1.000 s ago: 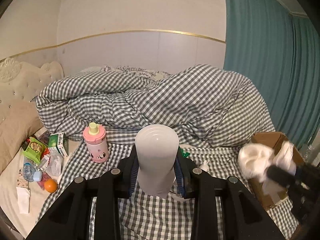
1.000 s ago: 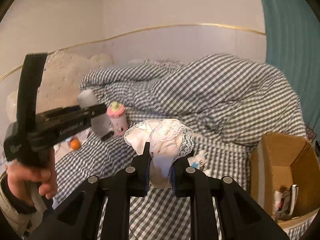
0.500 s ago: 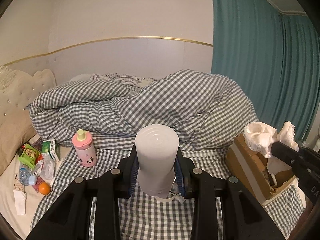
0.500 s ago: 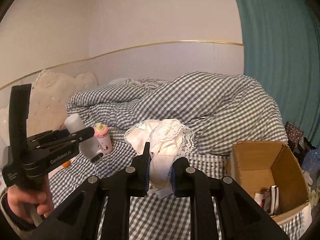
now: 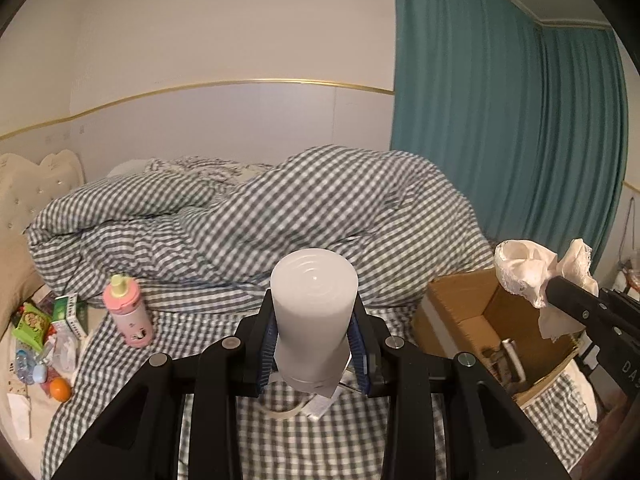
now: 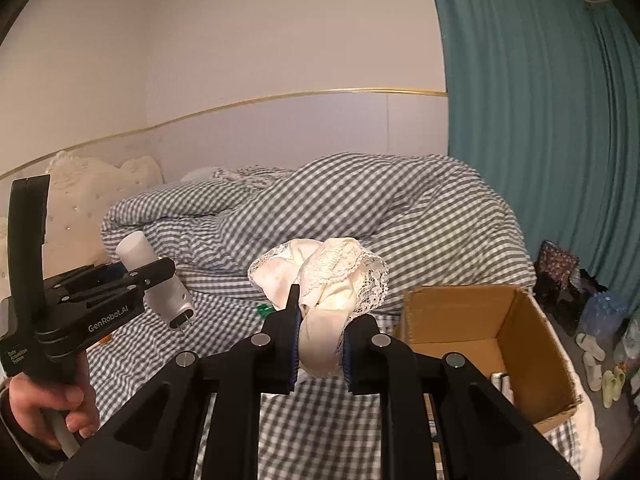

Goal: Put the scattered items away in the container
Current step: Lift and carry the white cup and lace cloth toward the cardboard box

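My left gripper (image 5: 314,336) is shut on a white cylinder device (image 5: 314,320), held above the checked bed sheet; it also shows in the right wrist view (image 6: 154,280). My right gripper (image 6: 318,330) is shut on a bunched cream lace cloth (image 6: 324,280), which shows at the right of the left wrist view (image 5: 536,274) over the box. The open cardboard box (image 6: 476,340) stands at the bed's right edge, right of my right gripper, with a few items inside; it also shows in the left wrist view (image 5: 460,300).
A pink bottle (image 5: 128,312) stands on the sheet at left. Snack packets (image 5: 34,322), an orange (image 5: 60,389) and small items lie by the pillow. A bunched checked duvet (image 5: 260,216) fills the back. Teal curtain (image 5: 500,140) and shoes (image 6: 600,364) are at right.
Both grippers have swung right towards the box with their loads. The box now sits closer and larger in both views; the cloth is now over the box's edge in the left view.
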The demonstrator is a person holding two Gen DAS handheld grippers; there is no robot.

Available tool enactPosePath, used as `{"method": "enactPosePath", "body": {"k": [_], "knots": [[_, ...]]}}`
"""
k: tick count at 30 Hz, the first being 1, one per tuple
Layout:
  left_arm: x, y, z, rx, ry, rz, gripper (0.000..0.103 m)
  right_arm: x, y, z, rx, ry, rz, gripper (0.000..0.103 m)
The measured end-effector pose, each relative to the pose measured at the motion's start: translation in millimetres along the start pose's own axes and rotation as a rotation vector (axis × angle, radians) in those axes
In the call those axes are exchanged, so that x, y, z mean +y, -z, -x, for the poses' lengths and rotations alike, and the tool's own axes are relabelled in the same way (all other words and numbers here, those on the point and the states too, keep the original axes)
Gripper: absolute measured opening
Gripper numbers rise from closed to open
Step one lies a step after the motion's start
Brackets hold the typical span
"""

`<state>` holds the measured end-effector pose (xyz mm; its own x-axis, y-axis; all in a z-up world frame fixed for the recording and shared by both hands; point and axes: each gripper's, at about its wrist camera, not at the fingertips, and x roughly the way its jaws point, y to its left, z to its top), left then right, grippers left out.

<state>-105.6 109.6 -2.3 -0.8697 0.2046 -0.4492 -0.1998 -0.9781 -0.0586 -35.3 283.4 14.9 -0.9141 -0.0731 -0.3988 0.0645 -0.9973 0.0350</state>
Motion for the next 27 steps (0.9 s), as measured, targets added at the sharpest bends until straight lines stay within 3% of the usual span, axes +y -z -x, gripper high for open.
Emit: {"method": "enactPosePath", "body": {"k": [27], "knots": [[-142.2, -11.4, -34.0, 0.034, 0.225, -0.079, 0.033, -139.8, 1.7, 40.4, 0.056, 0.241, -0.042, 0.016]]}}
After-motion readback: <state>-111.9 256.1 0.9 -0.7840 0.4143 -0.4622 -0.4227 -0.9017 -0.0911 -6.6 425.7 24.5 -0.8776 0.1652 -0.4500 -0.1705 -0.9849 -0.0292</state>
